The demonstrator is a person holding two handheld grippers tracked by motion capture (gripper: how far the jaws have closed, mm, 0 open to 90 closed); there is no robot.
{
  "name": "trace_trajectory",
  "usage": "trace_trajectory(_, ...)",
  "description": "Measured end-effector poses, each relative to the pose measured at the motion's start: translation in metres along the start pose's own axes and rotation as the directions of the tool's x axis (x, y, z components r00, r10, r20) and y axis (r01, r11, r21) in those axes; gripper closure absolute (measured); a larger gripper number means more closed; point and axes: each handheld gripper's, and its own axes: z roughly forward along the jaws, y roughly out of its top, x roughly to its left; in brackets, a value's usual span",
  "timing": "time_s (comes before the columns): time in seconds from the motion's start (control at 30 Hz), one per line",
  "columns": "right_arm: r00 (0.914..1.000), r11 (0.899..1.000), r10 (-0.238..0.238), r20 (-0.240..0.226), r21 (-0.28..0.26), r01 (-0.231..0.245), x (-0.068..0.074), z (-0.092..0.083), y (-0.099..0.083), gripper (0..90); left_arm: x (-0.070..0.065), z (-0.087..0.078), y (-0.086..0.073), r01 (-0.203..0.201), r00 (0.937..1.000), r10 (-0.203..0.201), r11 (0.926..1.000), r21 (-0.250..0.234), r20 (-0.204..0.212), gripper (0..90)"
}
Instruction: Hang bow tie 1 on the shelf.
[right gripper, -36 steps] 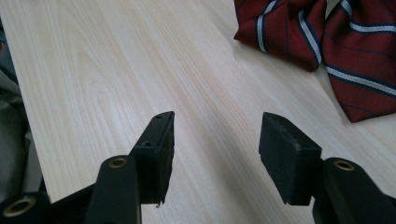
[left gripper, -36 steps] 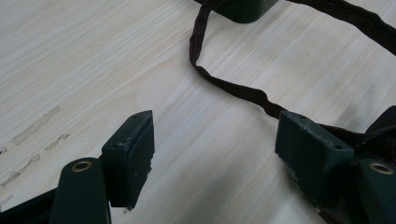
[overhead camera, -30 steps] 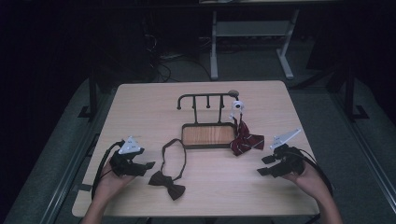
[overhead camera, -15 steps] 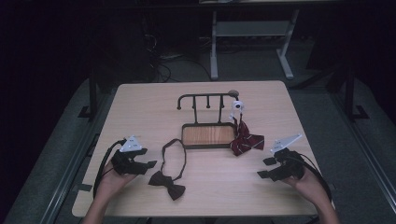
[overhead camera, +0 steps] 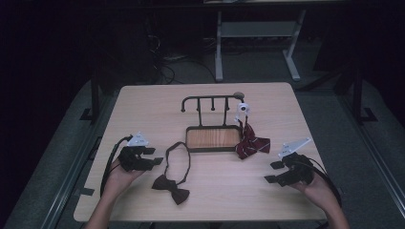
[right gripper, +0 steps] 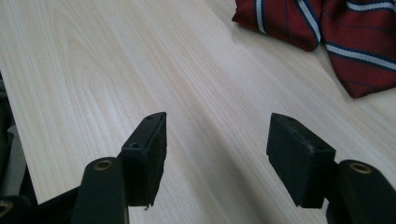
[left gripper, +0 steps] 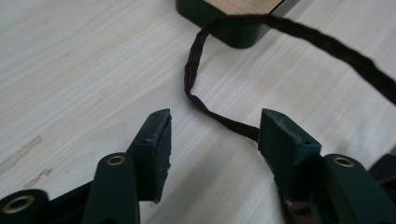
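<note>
Hiding strap (left gripper: pixel 219 122) end, left fingers (left gripper: pixel 285 140).

A pale wooden table (overhead camera: pixel 143 102) carried a dark tray-based rack (overhead camera: pixel 212 137) ahead of both grippers. A dark bow tie (overhead camera: pixel 171 188) lay just beside the left gripper (overhead camera: pixel 152 156); a red striped tie (overhead camera: pixel 250 145) lay ahead of the right gripper (overhead camera: pixel 272 171).

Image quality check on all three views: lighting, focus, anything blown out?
High view: dim and soft, surroundings nearly black, only the table lit, dark bow tie low in detail. Left gripper view: bright, strap fairly sharp, near jaws of the left hand-held gripper slightly soft. Right gripper view: evenly lit, mild sheen on the wood, striped tie crisp. Nothing blown out.
</note>
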Motion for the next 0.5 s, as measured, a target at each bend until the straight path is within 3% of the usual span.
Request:
trace_trajectory(0.07, 1.0, 1.0, -0.009, 0.002, 0.002, 0.009, 0.001, 0.0, 0.0, 37.8, 0.0, 0.004, 0.003, 0.027, 0.9996, -0.027, 0.9996, 0.013, 0.012, 47.7)
trace_trajectory(0.17, 0.9999, 1.0, -0.009, 0.007, 0.007, 0.009, 0.001, 0.0, 0.0, 37.8, 0.002, 0.01, 0.011, 0.025, 0.9994, -0.025, 0.9995, 0.022, 0.022, 50.9)
trace_trajectory(0.27, 0.9999, 1.0, -0.009, 0.012, 0.007, 0.009, 0.001, -0.001, 0.0, 37.9, 0.001, 0.018, 0.019, 0.029, 0.9995, -0.03, 0.999, 0.034, 0.014, 52.2)
trace_trajectory(0.37, 0.9997, 1.0, -0.021, 0.009, -0.005, 0.021, 0.002, -0.003, 0.0, 39.0, 0.002, 0.028, 0.028, 0.009, 0.9999, -0.008, 0.9967, 0.081, -0.012, 51.0)
trace_trajectory(0.5, 0.9996, 1.0, -0.027, 0.008, -0.003, 0.027, 0.002, -0.003, 0.001, 39.0, 0.005, 0.033, 0.03, 0.024, 0.9996, -0.022, 0.9959, 0.087, -0.017, 52.8)
